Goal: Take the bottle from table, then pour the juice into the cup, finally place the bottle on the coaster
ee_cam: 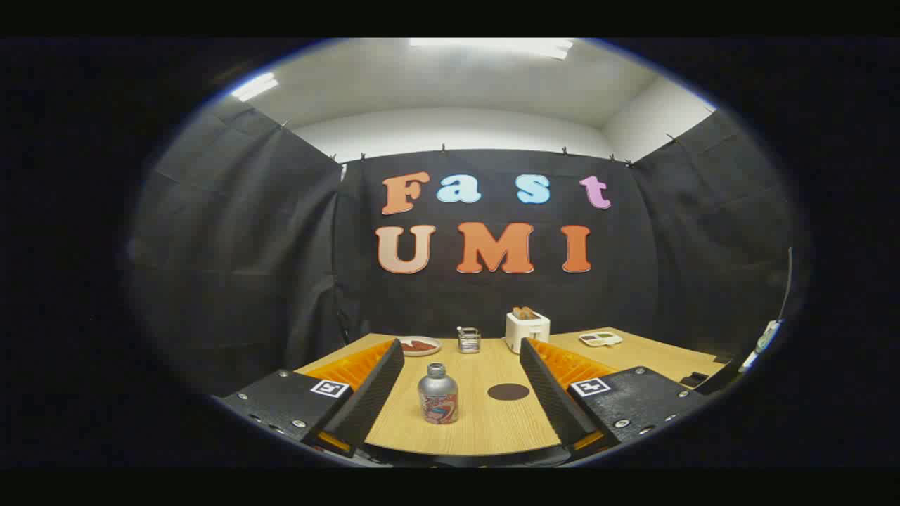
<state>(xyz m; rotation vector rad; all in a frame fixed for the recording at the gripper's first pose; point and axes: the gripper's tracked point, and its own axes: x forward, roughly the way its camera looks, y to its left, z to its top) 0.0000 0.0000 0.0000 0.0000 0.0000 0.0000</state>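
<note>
Two fingers of your gripper [460, 404] frame the near part of the bench [485, 429], and the jaws stand wide apart with nothing held between them. Between the fingers, closer to your left finger than the right, the bottle [438, 395] stands upright on the wood. It has a silver neck and shoulder and a patterned red and blue wrap around its body, and neither finger touches it. Just beside the bottle, toward your right finger, the dark round coaster [508, 392] lies flat on the bench, apart from the bottle and bare on top.

Beyond the fingers, you can see the cup [468, 340], a small clear one with a dark rim, standing near the middle of the bench's far part. To its left sits a plate [420, 346] with something reddish on it. To the cup's right stands a white toaster [527, 329] with slices showing in its slots. Farther right lies a small flat white device [600, 339]. Behind all of these hangs the booth's black cloth wall [232, 267].
</note>
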